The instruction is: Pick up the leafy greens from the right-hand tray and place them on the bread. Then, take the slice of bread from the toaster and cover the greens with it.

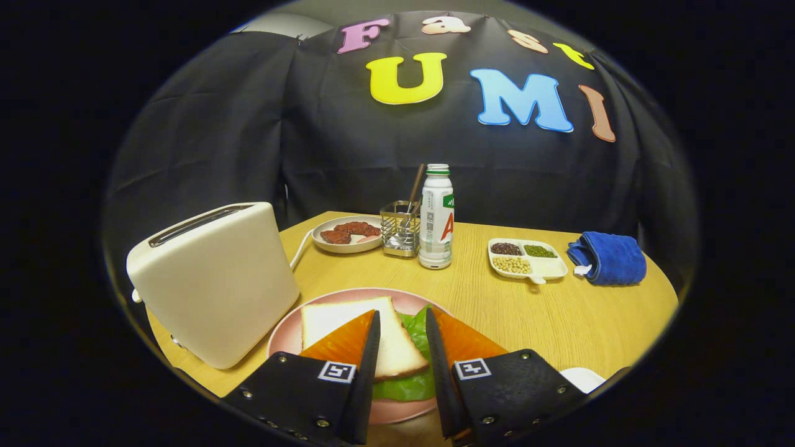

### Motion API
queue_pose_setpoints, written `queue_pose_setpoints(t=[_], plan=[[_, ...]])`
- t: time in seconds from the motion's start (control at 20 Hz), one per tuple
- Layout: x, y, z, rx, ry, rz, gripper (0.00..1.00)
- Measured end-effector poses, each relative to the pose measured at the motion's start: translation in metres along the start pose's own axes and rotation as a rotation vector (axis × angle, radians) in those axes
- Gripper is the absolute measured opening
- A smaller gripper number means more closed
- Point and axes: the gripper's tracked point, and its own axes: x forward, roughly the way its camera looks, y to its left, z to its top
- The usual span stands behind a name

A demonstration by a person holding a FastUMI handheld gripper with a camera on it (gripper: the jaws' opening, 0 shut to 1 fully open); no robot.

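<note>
While the gripper (pixel 400 338) hangs just above the pink plate (pixel 287 338), its two fingers stand a little apart with nothing pressed between them; the gap between them frames one side of the top bread slice (pixel 338 320) and a strip of the leafy greens (pixel 410 385). The greens lie under that slice, poking out along its right edge and its near corner, so the sandwich sits stacked on the plate directly below the fingertips. Whether another slice lies beneath the greens cannot be told. Just left of the plate stands the cream toaster (pixel 214 279), its slot on top facing up, with a white cord (pixel 301 248) trailing behind it. Beyond the fingers, on the wooden table (pixel 559 316), a shallow dish of dark meat pieces (pixel 346 234) sits beside a wire utensil caddy (pixel 400 228) and a white drink bottle (pixel 436 217). Further right are a divided tray of beans (pixel 526 257) and a folded blue cloth (pixel 608 257).
</note>
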Motion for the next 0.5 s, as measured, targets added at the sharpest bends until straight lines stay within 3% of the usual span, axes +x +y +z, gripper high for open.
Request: queue_pose_setpoints(t=[0.5], plan=[[-0.05, -0.036, 0.06, 0.068, -0.189, 0.007, 0.44]])
